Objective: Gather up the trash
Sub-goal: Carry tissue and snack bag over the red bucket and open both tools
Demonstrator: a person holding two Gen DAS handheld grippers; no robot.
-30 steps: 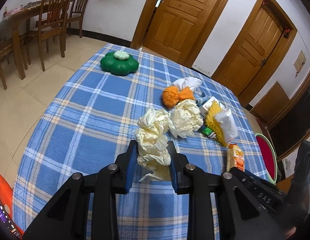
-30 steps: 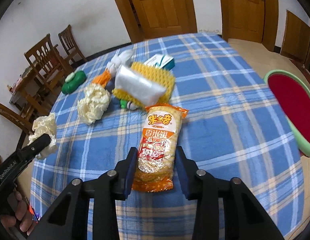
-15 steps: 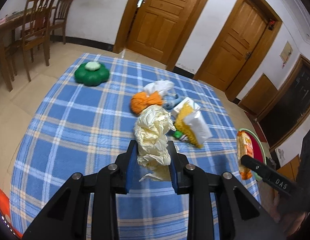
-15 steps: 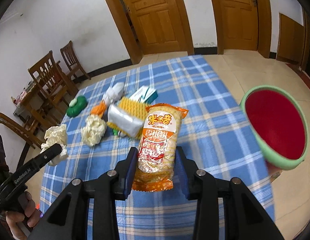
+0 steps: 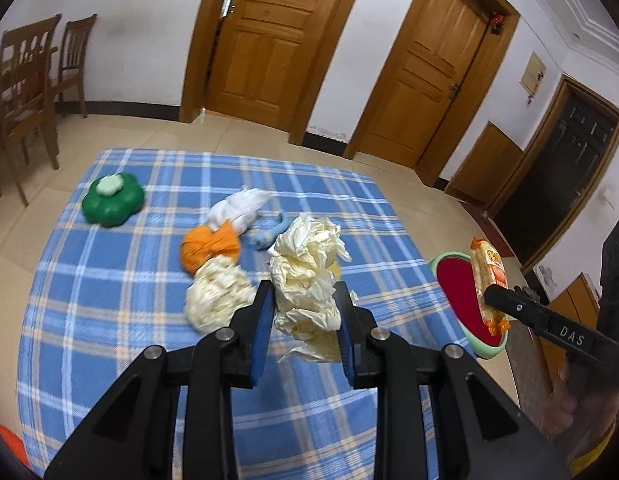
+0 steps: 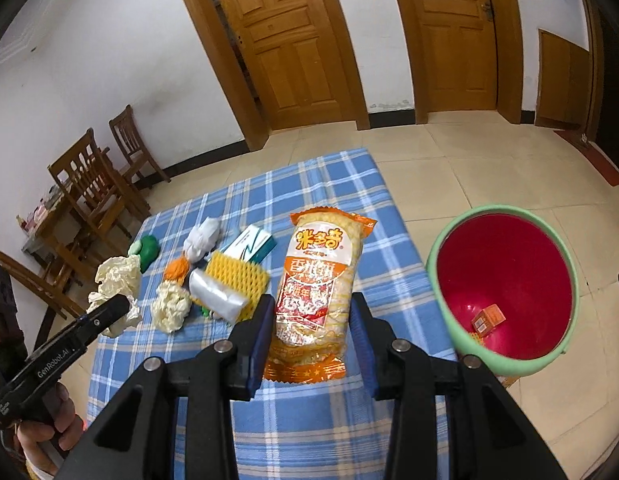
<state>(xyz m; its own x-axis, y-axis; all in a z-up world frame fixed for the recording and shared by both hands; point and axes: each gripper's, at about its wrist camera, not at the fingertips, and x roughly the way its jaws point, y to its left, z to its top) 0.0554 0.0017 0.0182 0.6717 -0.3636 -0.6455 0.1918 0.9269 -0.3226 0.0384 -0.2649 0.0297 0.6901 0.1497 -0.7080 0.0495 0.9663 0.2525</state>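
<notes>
Gripping: right tongs (image 6: 309, 340) clamp snack packet (image 6: 319, 292) lengthwise, pointing forward | left tongs (image 5: 305, 320) pinch crumpled paper (image 5: 307, 280)

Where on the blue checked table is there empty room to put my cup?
Bare cloth lies along the near edge of the table, below the claws, and between the green flower-shaped box and the orange pouch. The middle is crowded around the yellow foam net.

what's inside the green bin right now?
In the right wrist view, the green bin has a red interior with one small orange box lying at the bottom. The near wall hides part of the bottom, so anything there cannot be seen.
</notes>
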